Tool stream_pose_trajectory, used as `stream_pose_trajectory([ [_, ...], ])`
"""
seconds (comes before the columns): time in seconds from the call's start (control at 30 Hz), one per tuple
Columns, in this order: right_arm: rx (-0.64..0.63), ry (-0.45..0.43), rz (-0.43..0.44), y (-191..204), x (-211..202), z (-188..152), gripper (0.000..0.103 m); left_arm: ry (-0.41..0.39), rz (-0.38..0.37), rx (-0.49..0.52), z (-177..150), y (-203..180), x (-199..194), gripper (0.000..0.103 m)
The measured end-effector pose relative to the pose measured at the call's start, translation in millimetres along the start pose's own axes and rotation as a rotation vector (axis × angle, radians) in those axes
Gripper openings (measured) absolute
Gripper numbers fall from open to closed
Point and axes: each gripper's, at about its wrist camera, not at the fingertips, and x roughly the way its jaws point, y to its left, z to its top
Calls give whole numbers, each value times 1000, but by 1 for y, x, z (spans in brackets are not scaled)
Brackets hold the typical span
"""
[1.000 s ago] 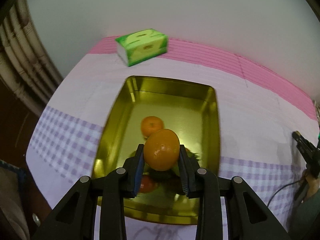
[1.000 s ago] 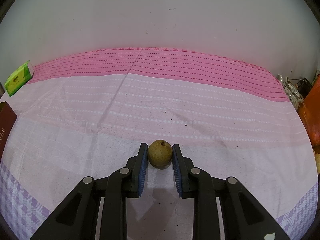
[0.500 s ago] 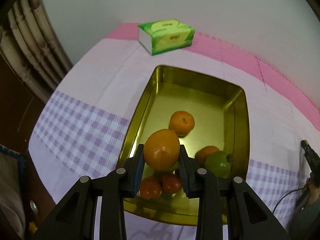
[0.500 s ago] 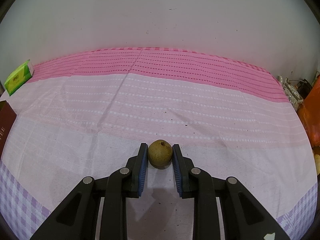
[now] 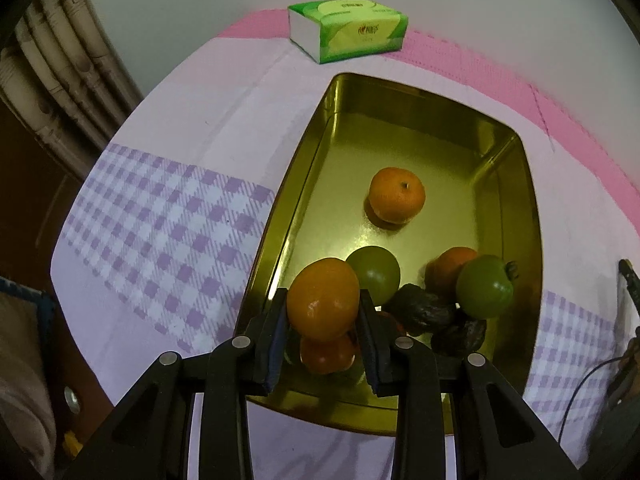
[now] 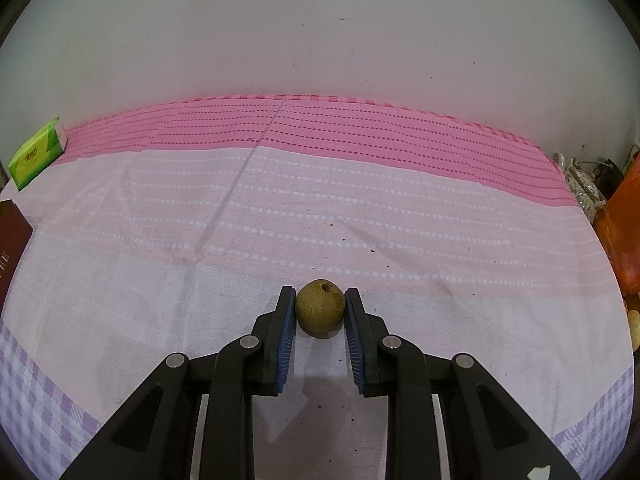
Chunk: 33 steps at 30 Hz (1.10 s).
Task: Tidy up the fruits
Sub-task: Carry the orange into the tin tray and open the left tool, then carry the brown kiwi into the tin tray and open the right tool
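Note:
My left gripper (image 5: 323,312) is shut on an orange (image 5: 322,298) and holds it above the near left part of a gold metal tray (image 5: 276,248). The tray holds another orange (image 5: 396,195), two green fruits (image 5: 484,292), small red-orange fruits (image 5: 326,354) and dark wrinkled fruits (image 5: 424,312). My right gripper (image 6: 320,312) is shut on a small brown round fruit (image 6: 320,307) that sits on the pink and white cloth (image 6: 360,208).
A green tissue box (image 5: 347,30) lies beyond the tray near the wall; it also shows in the right wrist view (image 6: 36,152). A dark red box (image 6: 12,240) is at the left edge. Orange packaging (image 6: 624,236) stands at the right.
My left gripper has moved left and nearer over the tray with the orange, so more fruit shows. The right gripper and the brown fruit have not moved.

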Motion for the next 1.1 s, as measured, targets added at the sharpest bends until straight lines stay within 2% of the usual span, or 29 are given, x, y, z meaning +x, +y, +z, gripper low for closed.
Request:
stream_pose_trajectory([
  [0.3, -16, -2, -15, 3, -1, -1, 23, 25, 21, 17, -2, 2, 9, 36],
  [0.43, -35, 6, -26, 8, -2, 1, 23, 24, 9, 23, -2, 2, 8, 42],
  [0.57, -43, 13, -34, 11, -5, 2, 22, 16, 12, 38, -3, 0, 6, 44],
  [0.7, -50, 5, -24, 16, -16, 2, 22, -1, -2, 49, -5, -2, 1, 53],
  [0.73, -57, 0, -16, 20, -21, 2, 22, -7, 1, 52, -5, -3, -2, 57],
  [0.93, -94, -31, 74, 53, -53, -1, 23, -60, -17, 75, -13, -2, -21, 60],
  [1.1, -148, -44, 231, 102, -85, -11, 23, -113, -9, 92, -22, 3, -39, 61],
])
